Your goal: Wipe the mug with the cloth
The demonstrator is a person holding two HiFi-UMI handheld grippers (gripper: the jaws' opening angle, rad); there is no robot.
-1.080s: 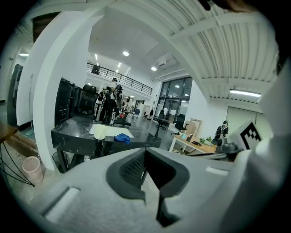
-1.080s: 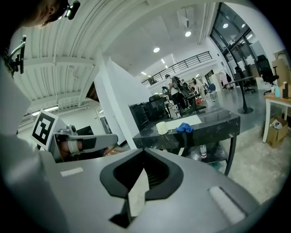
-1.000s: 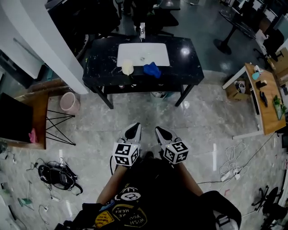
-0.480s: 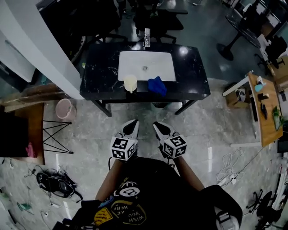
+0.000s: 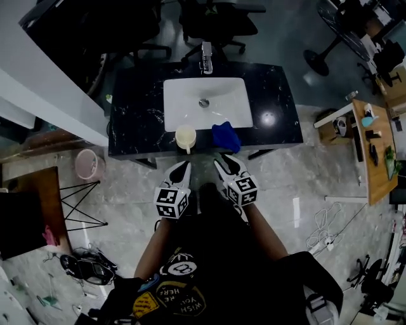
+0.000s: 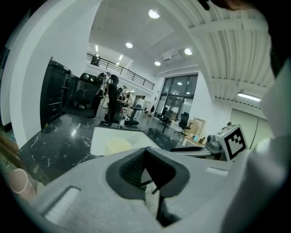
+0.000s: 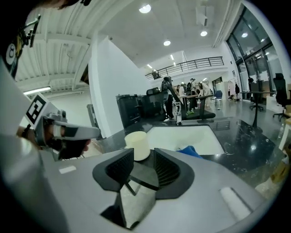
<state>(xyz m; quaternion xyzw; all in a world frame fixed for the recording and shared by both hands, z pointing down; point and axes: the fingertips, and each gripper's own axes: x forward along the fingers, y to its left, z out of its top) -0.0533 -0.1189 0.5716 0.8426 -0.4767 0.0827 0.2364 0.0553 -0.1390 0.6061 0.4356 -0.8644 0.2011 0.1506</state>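
Note:
A cream mug (image 5: 185, 136) stands on the front edge of a black counter (image 5: 136, 120), just below the white sink (image 5: 238, 117). A crumpled blue cloth (image 5: 226, 136) lies right of it. Both grippers hover at the counter's front edge, touching nothing. My left gripper (image 5: 182, 167) is shut and empty, short of the mug (image 6: 118, 145). My right gripper (image 5: 223, 162) is open; its jaws have just been opening with nothing between them. The right gripper view shows the mug (image 7: 137, 144) beyond the open jaws and the cloth (image 7: 190, 151) to its right.
A faucet (image 5: 206, 57) stands behind the sink. A pink bin (image 5: 85, 164) and a black wire stand (image 5: 76, 203) sit on the floor at left, cables (image 5: 323, 228) at right. A wooden desk (image 5: 374, 139) is far right, an office chair (image 5: 216, 19) behind the counter.
The person has walked up to the counter, so both grippers now reach its front edge. The right gripper's jaws have parted; the left gripper stays shut.

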